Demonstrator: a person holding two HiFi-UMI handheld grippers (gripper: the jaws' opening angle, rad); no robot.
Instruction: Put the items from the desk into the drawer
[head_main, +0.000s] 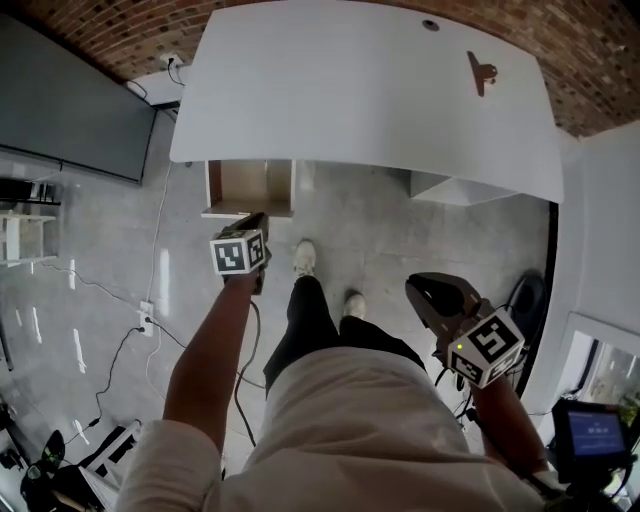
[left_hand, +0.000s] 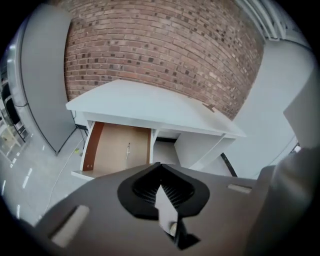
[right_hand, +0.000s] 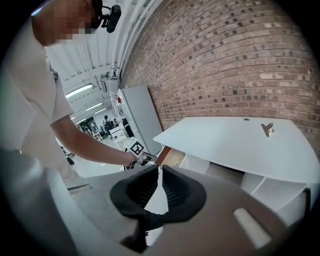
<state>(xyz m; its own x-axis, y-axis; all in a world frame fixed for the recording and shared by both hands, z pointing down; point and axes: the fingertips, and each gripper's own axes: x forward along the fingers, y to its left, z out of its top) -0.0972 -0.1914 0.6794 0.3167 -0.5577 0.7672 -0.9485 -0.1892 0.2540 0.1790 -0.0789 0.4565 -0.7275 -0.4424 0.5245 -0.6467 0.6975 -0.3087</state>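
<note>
A brown clip-like item (head_main: 481, 70) lies on the white desk (head_main: 350, 90) near its far right; it also shows in the right gripper view (right_hand: 267, 129). Below the desk's left end the wooden drawer (head_main: 250, 187) stands pulled out, and a small thin object (left_hand: 128, 149) lies on its floor (left_hand: 117, 150). My left gripper (head_main: 258, 222) hangs just in front of the drawer, shut (left_hand: 160, 166), with nothing between its fingers. My right gripper (head_main: 418, 290) is held low at the right, away from the desk, its jaws closed together and empty (right_hand: 159, 168).
A dark panel (head_main: 70, 100) stands at the left, and cables (head_main: 120, 335) trail over the grey floor. The person's shoes (head_main: 305, 258) are in front of the desk. A white compartment (head_main: 460, 190) sits under the desk's right side. A small screen (head_main: 592, 435) is at lower right.
</note>
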